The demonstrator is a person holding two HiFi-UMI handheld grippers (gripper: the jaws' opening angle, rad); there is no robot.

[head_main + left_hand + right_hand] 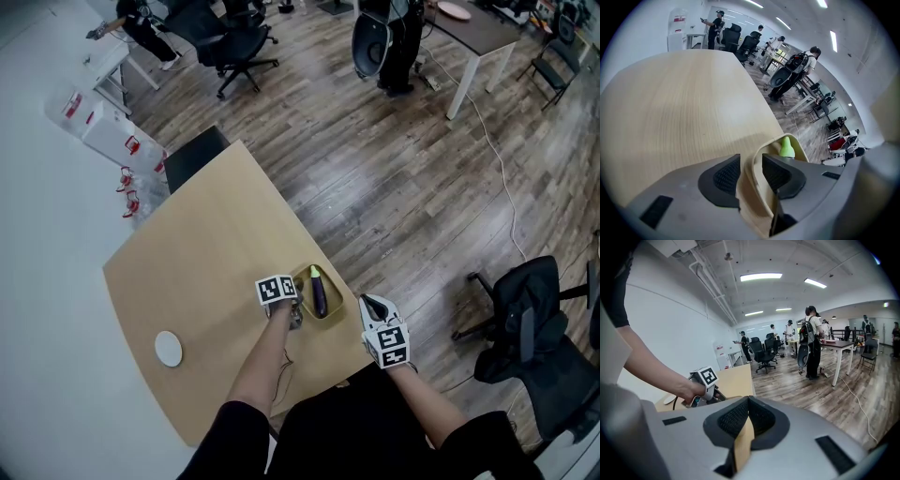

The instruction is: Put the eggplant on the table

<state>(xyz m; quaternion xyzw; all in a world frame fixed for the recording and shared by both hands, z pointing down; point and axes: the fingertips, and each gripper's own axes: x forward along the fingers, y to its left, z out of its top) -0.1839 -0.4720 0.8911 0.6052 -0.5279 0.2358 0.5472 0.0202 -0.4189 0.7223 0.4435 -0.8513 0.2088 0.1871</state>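
Observation:
A purple eggplant point(319, 292) with a light green stem point(787, 147) lies in a shallow tan dish point(336, 315) near the right front edge of the wooden table point(206, 262). My left gripper point(296, 317) stands at the dish's left side. In the left gripper view its jaws point(751, 174) straddle the dish's rim point(755, 161), open, with a gap at the pads. My right gripper point(367, 302) is at the dish's right side by the table edge. In the right gripper view its pads point(748, 416) are shut on a thin tan edge that looks like the dish's rim.
A small white disc point(169, 349) lies at the table's left front. A black office chair point(534, 328) stands to the right on the wooden floor, and a black seat point(192, 155) sits at the table's far corner. People, chairs and desks are farther back.

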